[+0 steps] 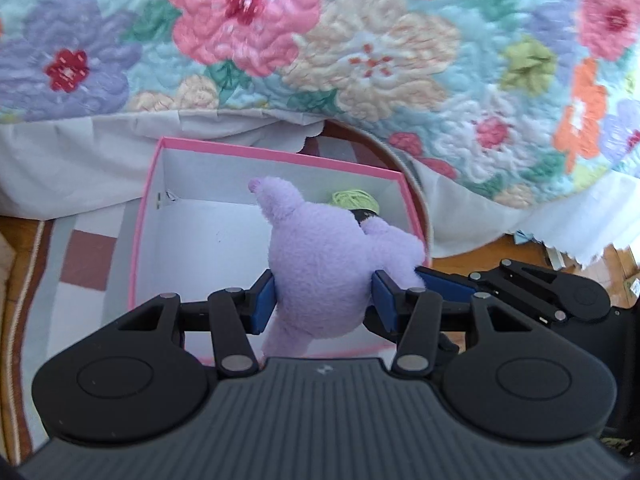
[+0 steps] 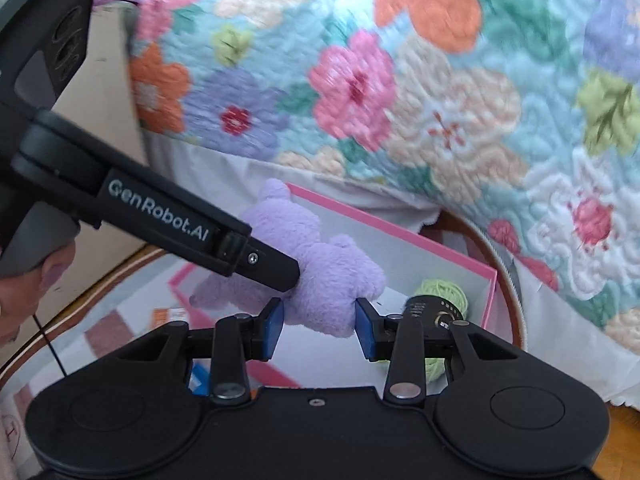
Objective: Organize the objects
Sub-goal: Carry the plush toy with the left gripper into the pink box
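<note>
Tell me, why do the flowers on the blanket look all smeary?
Left wrist view: the flowered quilt is softly smeared, while the purple plush toy looks sharp. Right wrist view: the quilt streaks more, likely motion blur. Both views bend at the edges, as fisheye lenses do.

Clamped between the blue pads (image 1: 266,304) of the left gripper (image 1: 324,304): a purple plush toy (image 1: 324,276), above a pink-rimmed white box (image 1: 180,240). Inside at the far right corner, green yarn (image 1: 354,201). Beyond, a floral quilt (image 1: 360,40); at right, touching the plush, the right gripper (image 1: 444,284).
</note>
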Action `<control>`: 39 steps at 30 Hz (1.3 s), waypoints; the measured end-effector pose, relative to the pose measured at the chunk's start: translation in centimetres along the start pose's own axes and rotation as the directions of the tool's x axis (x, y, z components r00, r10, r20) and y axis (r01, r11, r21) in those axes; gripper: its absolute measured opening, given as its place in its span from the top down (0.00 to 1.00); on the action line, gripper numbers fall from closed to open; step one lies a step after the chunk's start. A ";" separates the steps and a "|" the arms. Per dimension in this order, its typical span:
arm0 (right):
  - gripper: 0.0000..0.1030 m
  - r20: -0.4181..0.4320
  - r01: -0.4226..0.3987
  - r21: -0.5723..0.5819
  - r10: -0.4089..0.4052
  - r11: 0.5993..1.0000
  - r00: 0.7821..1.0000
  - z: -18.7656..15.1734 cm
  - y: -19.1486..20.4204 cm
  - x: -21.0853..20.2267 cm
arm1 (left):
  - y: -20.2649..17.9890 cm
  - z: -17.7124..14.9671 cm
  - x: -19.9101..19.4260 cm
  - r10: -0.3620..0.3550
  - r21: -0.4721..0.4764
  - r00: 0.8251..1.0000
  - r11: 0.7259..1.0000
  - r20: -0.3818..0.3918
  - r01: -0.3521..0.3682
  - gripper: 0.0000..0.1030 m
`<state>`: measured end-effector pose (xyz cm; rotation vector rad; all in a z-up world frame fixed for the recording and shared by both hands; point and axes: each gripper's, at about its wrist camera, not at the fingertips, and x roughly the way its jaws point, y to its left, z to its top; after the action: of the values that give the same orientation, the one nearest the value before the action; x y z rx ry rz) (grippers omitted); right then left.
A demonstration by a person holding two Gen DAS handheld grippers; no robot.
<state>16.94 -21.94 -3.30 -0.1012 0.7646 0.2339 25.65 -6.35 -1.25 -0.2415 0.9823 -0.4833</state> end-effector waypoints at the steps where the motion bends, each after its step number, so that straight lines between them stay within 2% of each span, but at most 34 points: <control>1: 0.57 -0.011 0.002 0.009 -0.001 1.000 1.000 0.1 -0.5 0.9 | 0.4 0.4 1.0 -0.003 -0.012 1.000 1.000 0.000 0.003 0.51; 7: 0.57 -0.082 -0.005 0.099 0.013 0.995 0.997 1.1 -3.8 6.8 | 3.0 2.3 6.8 -0.025 -0.124 1.000 0.992 0.002 0.025 0.51; 10: 0.58 -0.124 -0.012 0.154 0.031 0.988 0.992 1.1 -5.2 9.2 | 4.2 3.0 9.2 -0.032 -0.175 0.999 0.984 -0.028 0.026 0.51; 17: 0.58 -0.210 0.010 0.157 0.023 0.988 0.977 1.1 -5.6 13.3 | 5.7 3.5 12.1 -0.020 -0.198 0.999 0.980 -0.049 0.010 0.53; 20: 0.58 -0.245 0.025 0.159 0.015 0.987 0.969 1.1 -5.7 14.3 | 5.9 3.7 13.1 -0.018 -0.200 0.997 0.980 -0.070 0.004 0.53; 23: 0.59 -0.271 0.040 0.210 0.018 0.977 0.962 1.0 -6.3 15.0 | 6.0 3.8 14.1 -0.012 -0.202 0.995 0.979 -0.097 -0.008 0.53; 28: 0.62 -0.276 0.051 0.211 0.010 0.976 0.961 0.8 -6.7 15.6 | 6.9 4.5 15.2 -0.007 -0.230 0.989 0.973 -0.146 -0.027 0.53; 30: 0.70 -0.288 0.064 0.206 -0.002 0.977 0.958 0.5 -7.0 16.0 | 6.8 4.6 15.1 0.041 -0.208 0.988 0.976 -0.151 -0.072 0.51; 33: 0.71 -0.281 0.055 0.216 0.009 0.975 0.960 0.3 -7.4 16.4 | 6.2 4.5 15.0 0.060 -0.147 0.989 0.986 -0.134 -0.080 0.50; 36: 0.70 -0.268 0.051 0.210 0.007 0.976 0.963 0.3 -7.3 16.2 | 6.0 4.2 16.3 0.067 -0.136 0.981 0.986 -0.181 -0.092 0.58; 37: 0.70 -0.261 0.049 0.201 0.006 0.978 0.965 0.3 -7.1 16.0 | 6.2 3.9 16.6 0.086 -0.125 0.978 0.986 -0.190 -0.111 0.65; 39: 0.70 -0.247 0.039 0.178 0.007 0.983 0.969 0.5 -6.6 15.3 | 5.9 3.3 17.1 0.096 -0.123 0.979 0.985 -0.183 -0.119 0.66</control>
<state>29.55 -25.63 -13.56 0.0382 1.0289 0.1357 37.97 -9.70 -14.44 -0.2671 1.1965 -0.3438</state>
